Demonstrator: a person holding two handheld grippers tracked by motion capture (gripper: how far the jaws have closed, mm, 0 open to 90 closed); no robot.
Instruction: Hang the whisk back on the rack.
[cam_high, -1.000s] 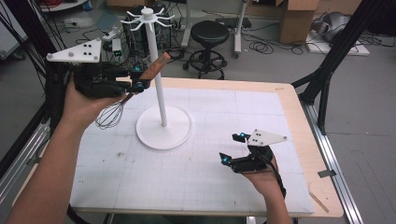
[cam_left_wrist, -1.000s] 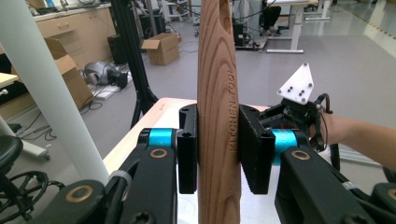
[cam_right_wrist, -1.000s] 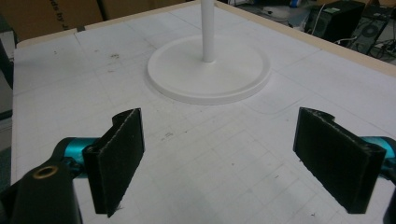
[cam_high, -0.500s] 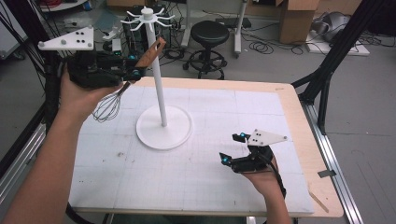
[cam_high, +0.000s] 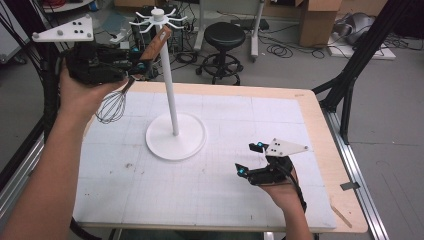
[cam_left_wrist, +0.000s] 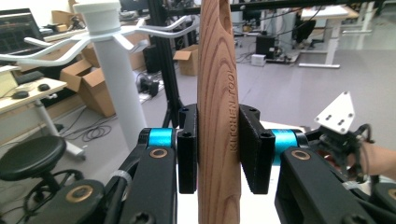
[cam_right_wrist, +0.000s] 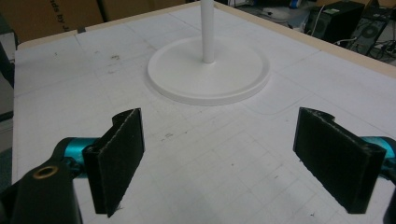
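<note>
The left tool (cam_high: 142, 65) is raised to the left of the white hook stand (cam_high: 169, 90), near its top, and pinches the wooden handle of a wire whisk (cam_high: 134, 82); in the left gripper view both black pads press flat on the wooden handle (cam_left_wrist: 218, 112), which stands upright between them with the words KITCHEN-TOOL running along its length; in the high view the whisk's long axis is tilted, the handle end pointing up and right toward the stand's ring of white hooks (cam_high: 159, 19), the wire balloon (cam_high: 111, 108) hanging down and left of the stand, above the white gridded bench (cam_high: 225, 200); the handle tip lies just beside the stand's pole, and contact cannot be told; right of the stand's round base (cam_high: 175, 136), the right tool (cam_high: 248, 158) rests low over the bench, jaws spread wide with nothing between them.
</note>
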